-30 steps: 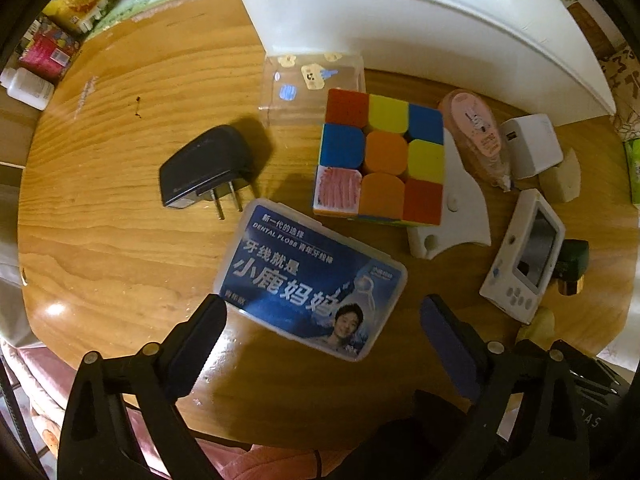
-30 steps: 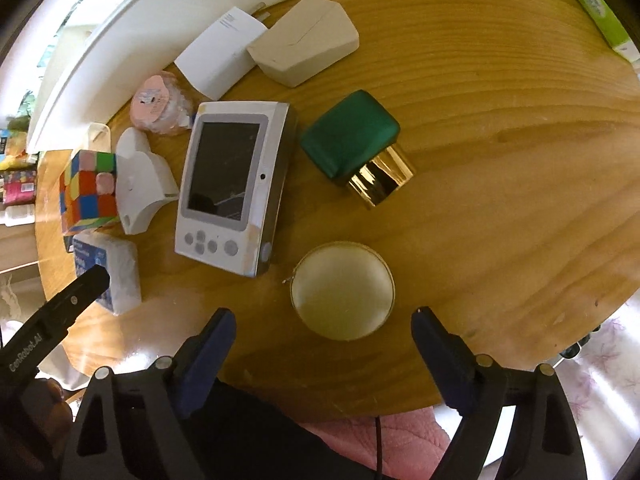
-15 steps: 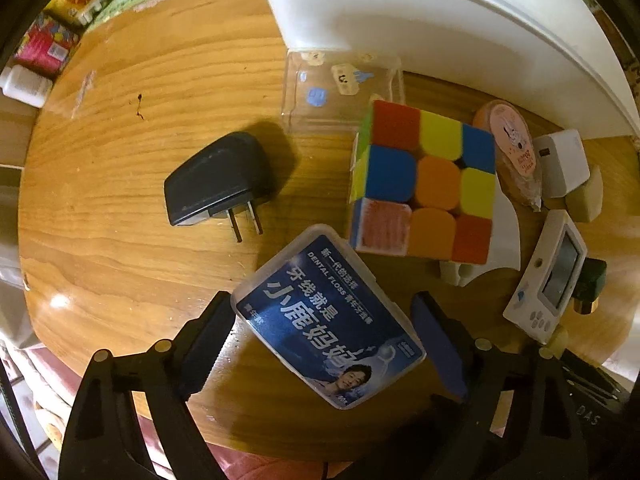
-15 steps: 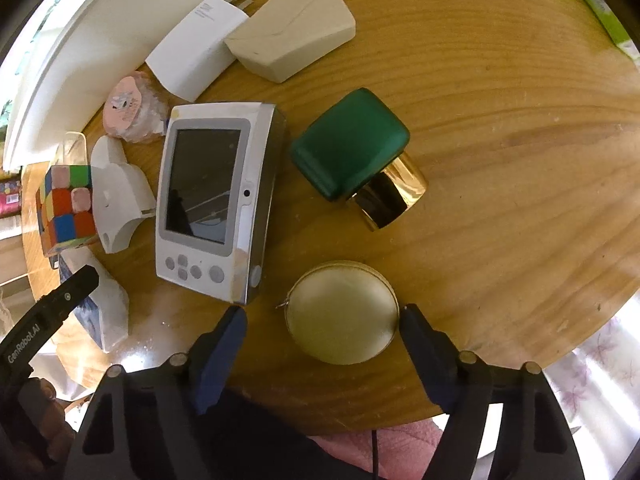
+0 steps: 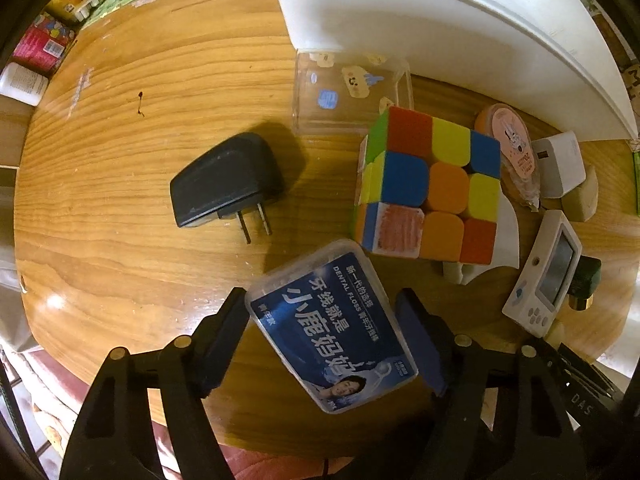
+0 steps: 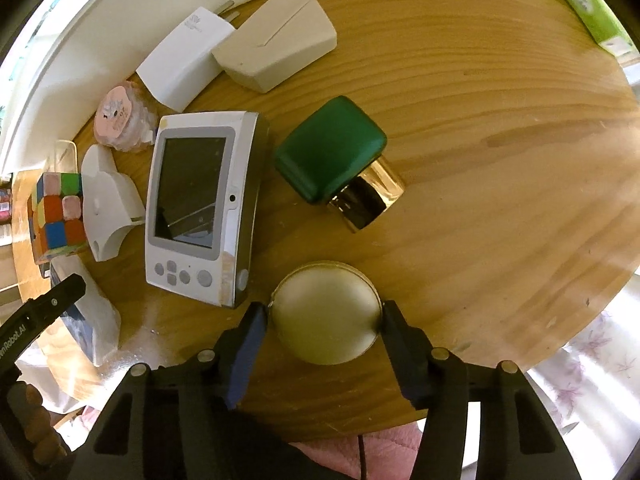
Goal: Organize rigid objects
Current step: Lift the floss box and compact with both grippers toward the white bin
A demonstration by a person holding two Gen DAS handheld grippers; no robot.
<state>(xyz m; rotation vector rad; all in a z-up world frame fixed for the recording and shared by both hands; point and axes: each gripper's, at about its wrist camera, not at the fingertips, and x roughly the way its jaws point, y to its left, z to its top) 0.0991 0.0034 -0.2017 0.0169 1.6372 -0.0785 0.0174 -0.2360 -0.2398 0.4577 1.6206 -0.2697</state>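
Floss box between left tool pads; bin interior unseen.

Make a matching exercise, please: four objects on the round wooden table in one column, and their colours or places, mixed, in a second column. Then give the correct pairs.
1. dental floss box
2. plug adapter
3. round case
4. perfume bottle

A. green with a gold cap
B. black, two prongs
C. between the right gripper fingers
D. between the left gripper fingers

Pairs: 1-D, 2-B, 3-C, 4-A
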